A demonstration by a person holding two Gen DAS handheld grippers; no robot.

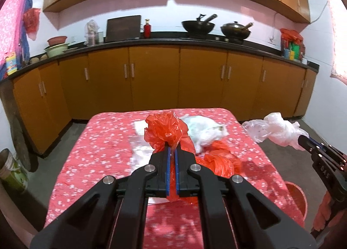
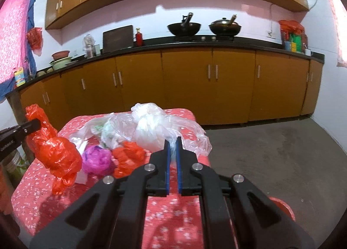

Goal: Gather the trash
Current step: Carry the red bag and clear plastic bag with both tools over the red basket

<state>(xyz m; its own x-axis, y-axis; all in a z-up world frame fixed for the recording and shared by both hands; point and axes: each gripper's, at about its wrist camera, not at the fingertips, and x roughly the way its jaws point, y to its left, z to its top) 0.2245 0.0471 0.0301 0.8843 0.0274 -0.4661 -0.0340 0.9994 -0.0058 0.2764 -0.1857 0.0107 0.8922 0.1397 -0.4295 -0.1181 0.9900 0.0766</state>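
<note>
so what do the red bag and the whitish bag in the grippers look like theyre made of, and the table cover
Red bag: thin glossy plastic film, translucent, sharply crinkled, pinched in the left gripper.
Whitish bag: thin clear-to-milky plastic film, wrinkled with shiny highlights, pinched in the right gripper.
Table cover: probably printed woven cloth, matte red with small white flowers; coated fabric can't be ruled out.

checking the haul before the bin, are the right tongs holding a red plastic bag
No, the right tongs are shut on a crumpled clear plastic bag; the crumpled red plastic bag hangs from the left tongs.
</note>
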